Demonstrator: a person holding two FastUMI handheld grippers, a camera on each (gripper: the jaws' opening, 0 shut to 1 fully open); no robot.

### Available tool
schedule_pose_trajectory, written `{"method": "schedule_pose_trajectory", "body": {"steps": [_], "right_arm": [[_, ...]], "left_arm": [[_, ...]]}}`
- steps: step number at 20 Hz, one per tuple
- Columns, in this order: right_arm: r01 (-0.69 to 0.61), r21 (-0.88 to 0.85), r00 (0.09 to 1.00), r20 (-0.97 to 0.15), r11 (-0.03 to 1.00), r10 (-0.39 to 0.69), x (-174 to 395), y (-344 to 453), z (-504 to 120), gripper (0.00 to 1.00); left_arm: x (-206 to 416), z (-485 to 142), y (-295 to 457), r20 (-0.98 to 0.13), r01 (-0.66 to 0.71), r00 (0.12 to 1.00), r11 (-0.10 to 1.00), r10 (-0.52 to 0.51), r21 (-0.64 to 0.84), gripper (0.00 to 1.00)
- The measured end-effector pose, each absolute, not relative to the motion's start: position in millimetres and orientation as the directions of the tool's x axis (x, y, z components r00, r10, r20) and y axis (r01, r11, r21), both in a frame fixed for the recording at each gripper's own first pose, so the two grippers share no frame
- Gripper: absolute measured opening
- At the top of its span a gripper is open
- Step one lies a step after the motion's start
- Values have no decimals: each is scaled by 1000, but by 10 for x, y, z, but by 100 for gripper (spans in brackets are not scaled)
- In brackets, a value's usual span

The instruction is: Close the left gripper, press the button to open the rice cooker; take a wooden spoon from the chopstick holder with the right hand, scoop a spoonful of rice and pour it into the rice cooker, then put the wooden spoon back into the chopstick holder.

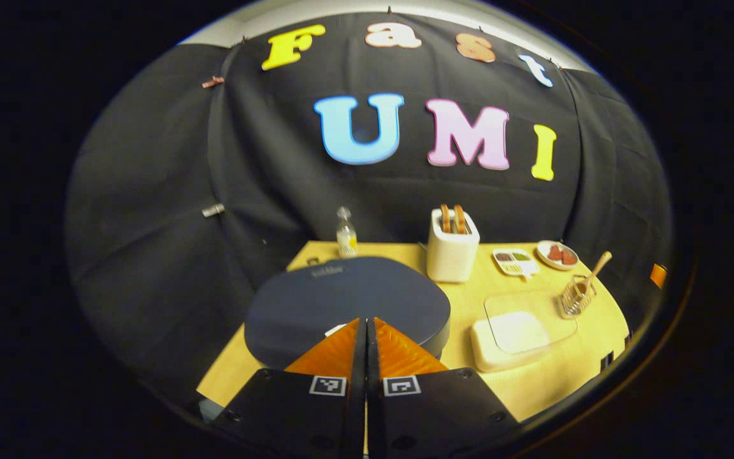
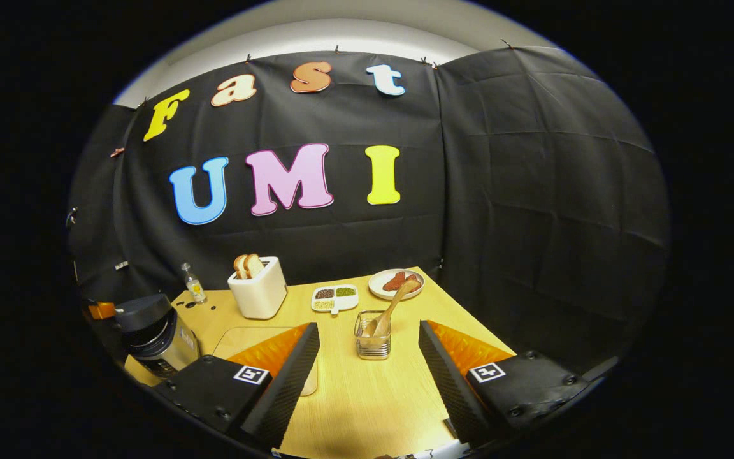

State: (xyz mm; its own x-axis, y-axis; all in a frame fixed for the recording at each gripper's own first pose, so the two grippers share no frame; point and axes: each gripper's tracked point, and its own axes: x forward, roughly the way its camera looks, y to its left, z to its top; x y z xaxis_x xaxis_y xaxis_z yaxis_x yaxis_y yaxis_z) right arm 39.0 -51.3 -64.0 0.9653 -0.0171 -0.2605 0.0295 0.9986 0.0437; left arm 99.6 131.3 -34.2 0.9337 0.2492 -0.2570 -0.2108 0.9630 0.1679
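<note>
The rice cooker [image 1: 341, 299] has a dark round lid that lies shut. My left gripper [image 1: 367, 326] is shut with nothing in it, and its tips hover over the lid's near edge beside a small pale patch [image 1: 335, 329]. At the right stands the wire chopstick holder [image 1: 575, 298] with the wooden spoon [image 1: 597, 264] leaning in it. A white rice box [image 1: 512, 338] with a clear lid sits between cooker and holder. My right gripper [image 2: 368, 328] is open just short of the holder [image 2: 373, 338], in line with it, with the spoon [image 2: 392, 306] upright beyond the tips. The cooker [image 2: 153, 331] is far left.
At the back of the wooden table [image 2: 367, 395] are a white toaster [image 2: 259, 290] with bread, a small bottle [image 2: 193, 284], a divided dish [image 2: 335, 298] and a plate [image 2: 395, 284] of food. Black cloth walls close in the back and both sides.
</note>
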Motion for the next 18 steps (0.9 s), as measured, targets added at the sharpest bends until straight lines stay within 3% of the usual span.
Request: {"method": "schedule_pose_trajectory", "body": {"steps": [2, 4, 9, 12, 14, 15, 17, 18], "right_arm": [[31, 42, 970, -244, 999, -19, 534, -589, -600, 97], [25, 49, 971, -241, 998, -13, 675, -643, -609, 96], [6, 88, 969, -247, 996, 16, 1018, -770, -664, 96], [-1, 98, 961, -276, 995, 28, 1169, -853, -811, 98], [-16, 103, 956, -290, 995, 46, 1306, -877, -912, 99], [-23, 100, 955, -292, 995, 51, 1402, -896, -962, 98], [-40, 90, 946, -316, 995, 67, 1564, -927, -1101, 99], [-49, 97, 940, -332, 994, 79, 1622, -927, -1174, 99]], "left_arm": [[963, 51, 1327, -146, -300, 933, 936, 328, 183, 8], [952, 234, 1105, -93, -311, 941, 940, 325, 137, 8], [796, 179, 639, -83, -281, 955, 957, 286, 72, 26], [715, 129, 386, -80, -278, 956, 959, 282, 53, 28], [687, 82, 215, -79, -274, 958, 960, 277, 55, 46], [668, 61, 152, -80, -277, 956, 959, 282, 59, 65], [632, -30, 63, -95, -293, 949, 952, 301, 84, 89], [616, -92, 32, -103, -304, 944, 947, 315, 106, 96]]}}
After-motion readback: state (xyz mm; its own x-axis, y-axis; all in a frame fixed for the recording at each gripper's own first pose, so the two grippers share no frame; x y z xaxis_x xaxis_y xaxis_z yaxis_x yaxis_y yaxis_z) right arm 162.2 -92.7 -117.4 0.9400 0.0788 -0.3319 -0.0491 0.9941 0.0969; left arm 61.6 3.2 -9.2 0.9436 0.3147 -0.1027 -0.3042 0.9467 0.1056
